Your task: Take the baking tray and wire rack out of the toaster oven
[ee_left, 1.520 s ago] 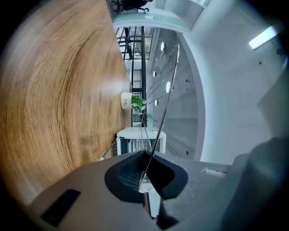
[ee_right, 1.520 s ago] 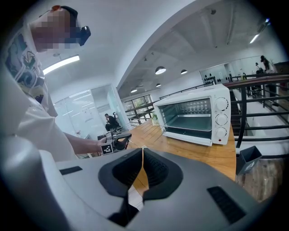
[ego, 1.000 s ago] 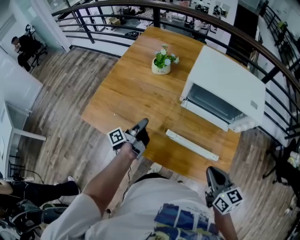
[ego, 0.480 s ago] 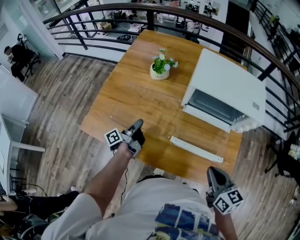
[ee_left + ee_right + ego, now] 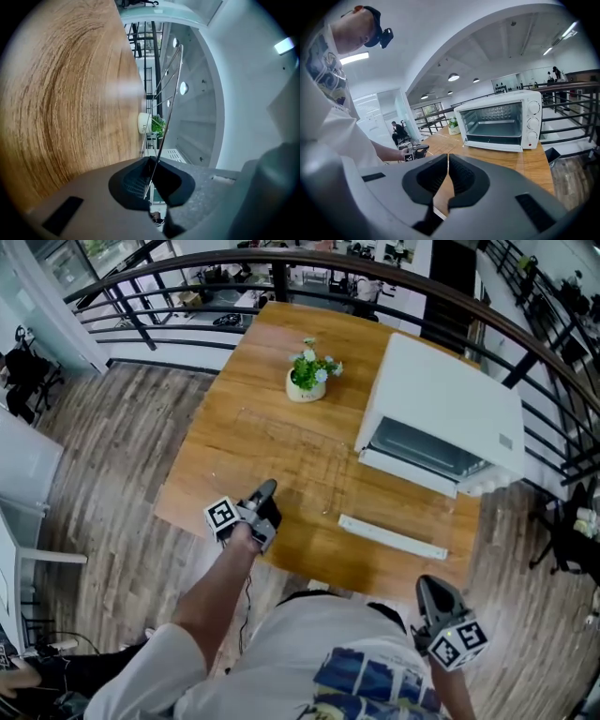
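- The left claw (image 5: pixel 151 161) is clamped shut on the near edge of the wire rack (image 5: pixel 174 84), which reaches out ahead of it, flat and close over the table (image 5: pixel 234 460). Whether it rests there cannot be told.
- The right claw (image 5: pixel 448 159) is closed on nothing and held back by the body. The toaster oven (image 5: pixel 497 123) stands well ahead of it, door down.
- The rack step is judged nearly done. Next, the rack needs setting down and the left jaws need opening. Then the baking tray (image 5: pixel 497 127), not yet out, needs fetching.
- The pinch on the wire is shown only in the left gripper view, since the rack is barely traced in the head view.
- The tray inside the oven is shown plainly only in the right gripper view.
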A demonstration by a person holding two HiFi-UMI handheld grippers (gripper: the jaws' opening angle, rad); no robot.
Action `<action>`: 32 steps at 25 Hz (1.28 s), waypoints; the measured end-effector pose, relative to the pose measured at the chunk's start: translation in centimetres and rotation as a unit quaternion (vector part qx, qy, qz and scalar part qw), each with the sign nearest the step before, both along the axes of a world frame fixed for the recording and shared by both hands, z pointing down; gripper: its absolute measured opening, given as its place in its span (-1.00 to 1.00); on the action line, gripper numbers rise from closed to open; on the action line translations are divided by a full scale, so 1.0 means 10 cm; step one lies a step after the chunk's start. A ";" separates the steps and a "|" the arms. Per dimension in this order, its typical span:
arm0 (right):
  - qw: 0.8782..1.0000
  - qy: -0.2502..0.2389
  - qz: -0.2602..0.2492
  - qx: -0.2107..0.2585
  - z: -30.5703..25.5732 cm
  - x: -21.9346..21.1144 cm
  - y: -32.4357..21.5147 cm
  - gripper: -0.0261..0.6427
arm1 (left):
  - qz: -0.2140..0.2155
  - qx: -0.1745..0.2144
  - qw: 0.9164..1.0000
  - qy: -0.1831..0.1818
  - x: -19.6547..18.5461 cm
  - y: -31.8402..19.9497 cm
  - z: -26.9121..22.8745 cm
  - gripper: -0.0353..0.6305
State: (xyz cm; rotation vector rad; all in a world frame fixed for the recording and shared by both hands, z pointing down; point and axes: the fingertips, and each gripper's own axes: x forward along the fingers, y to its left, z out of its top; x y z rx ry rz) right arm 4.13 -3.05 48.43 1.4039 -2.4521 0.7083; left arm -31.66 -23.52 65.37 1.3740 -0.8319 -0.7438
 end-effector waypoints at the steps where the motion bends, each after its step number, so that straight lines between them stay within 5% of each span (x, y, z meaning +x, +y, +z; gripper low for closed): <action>1: 1.000 0.001 0.004 0.000 0.00 0.01 0.01 -0.89 | 0.002 -0.001 1.000 -0.003 -0.01 -0.02 0.03 -0.89; 21: 1.000 -0.004 0.029 0.000 0.00 -0.06 0.07 -0.89 | 0.016 -0.058 0.996 -0.064 -0.14 -0.18 0.37 -0.88; 32: 0.999 -0.016 0.028 0.007 -0.02 -0.09 0.04 -0.89 | 0.024 -0.071 0.988 -0.139 -0.17 -0.28 0.42 -0.87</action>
